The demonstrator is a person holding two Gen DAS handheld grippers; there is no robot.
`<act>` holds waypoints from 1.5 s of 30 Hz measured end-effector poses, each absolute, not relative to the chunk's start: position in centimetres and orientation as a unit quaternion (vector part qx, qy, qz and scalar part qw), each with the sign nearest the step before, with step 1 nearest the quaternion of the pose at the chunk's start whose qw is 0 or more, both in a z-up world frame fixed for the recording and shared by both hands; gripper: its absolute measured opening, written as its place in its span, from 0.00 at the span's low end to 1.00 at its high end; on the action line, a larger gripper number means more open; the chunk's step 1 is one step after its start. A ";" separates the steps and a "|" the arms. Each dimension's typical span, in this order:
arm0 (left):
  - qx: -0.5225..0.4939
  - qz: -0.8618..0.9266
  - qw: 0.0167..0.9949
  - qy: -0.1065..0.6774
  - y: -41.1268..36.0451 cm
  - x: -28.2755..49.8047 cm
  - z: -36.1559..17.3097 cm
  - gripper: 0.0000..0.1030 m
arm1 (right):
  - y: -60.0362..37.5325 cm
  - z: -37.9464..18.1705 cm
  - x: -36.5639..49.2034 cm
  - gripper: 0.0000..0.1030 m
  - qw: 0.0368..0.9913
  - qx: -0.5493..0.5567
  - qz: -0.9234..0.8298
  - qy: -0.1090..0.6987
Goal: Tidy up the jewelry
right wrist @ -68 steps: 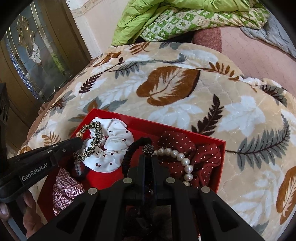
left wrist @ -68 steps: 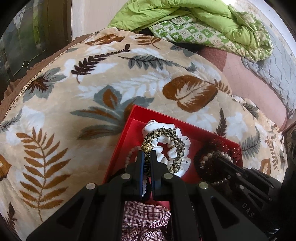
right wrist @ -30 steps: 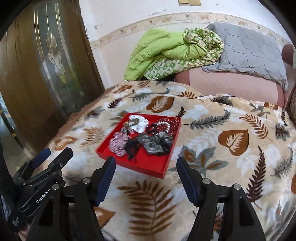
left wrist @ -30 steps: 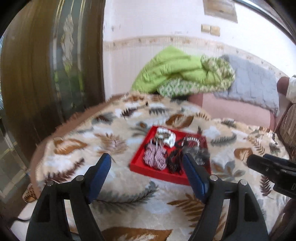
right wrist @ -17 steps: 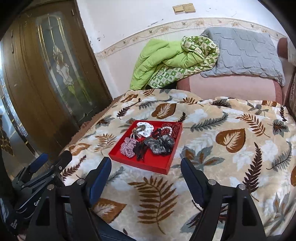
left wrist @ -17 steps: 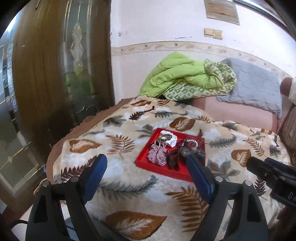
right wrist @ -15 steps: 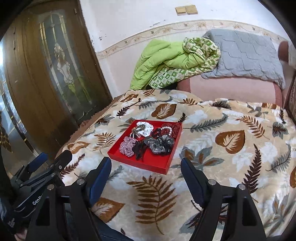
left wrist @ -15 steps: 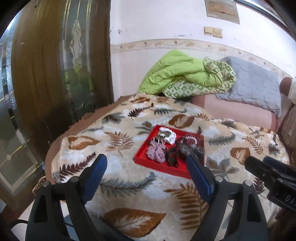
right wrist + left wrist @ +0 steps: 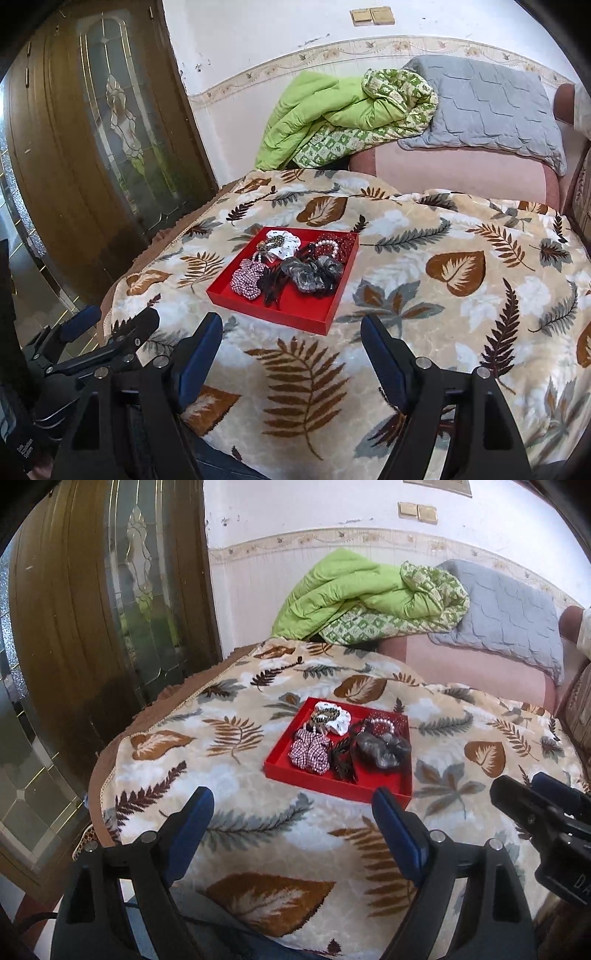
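Nearest the lens, the left gripper point(image 9: 291, 827) has its blue-padded jaws set wide with nothing between them; they have just been opening. The right gripper point(image 9: 291, 343) likewise stands spread and empty, its jaws also just opened. Both hang over the near edge of the leaf-print blanket point(image 9: 424, 295), well short of the goods.

Ahead of both, on that blanket, sits the red tray point(image 9: 273, 314), a corner turned toward the grippers. It lies ahead and slightly right of the left gripper, ahead and slightly left of the right one, so neither is clearly nearer. Inside: checked scrunchie point(image 9: 246, 282), grey scrunchie point(image 9: 310, 273), pearl bracelet point(image 9: 328, 246), white scrunchie point(image 9: 284, 242).

Lettering on the gripper bodies is cut off and not readable
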State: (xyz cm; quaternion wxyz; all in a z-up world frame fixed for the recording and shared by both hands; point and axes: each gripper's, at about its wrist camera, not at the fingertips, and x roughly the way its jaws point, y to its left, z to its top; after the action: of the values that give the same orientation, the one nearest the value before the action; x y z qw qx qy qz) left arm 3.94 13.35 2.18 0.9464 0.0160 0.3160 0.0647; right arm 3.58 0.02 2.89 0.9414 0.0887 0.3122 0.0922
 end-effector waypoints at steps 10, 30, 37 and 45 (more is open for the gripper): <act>0.012 0.045 0.948 0.316 13.8 5.3 1.3 0.84 | -0.3 2.2 4.0 0.79 0.944 0.086 0.066 0.311; 0.023 0.038 0.942 0.332 14.3 6.7 -1.3 0.84 | 0.3 1.4 4.5 0.79 0.943 0.073 0.050 0.321; 0.025 0.036 0.944 0.328 14.2 6.4 -1.1 0.84 | 0.1 1.3 4.4 0.79 0.943 0.075 0.048 0.320; 0.026 0.032 0.944 0.329 14.1 6.4 -0.8 0.84 | 0.0 1.4 4.4 0.79 0.943 0.072 0.048 0.320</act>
State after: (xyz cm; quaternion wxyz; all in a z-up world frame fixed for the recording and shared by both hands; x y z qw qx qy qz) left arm 6.42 14.10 -0.76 0.9435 0.0255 0.3288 0.0316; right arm 4.44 0.05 1.36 0.9434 0.0724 0.3200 0.0476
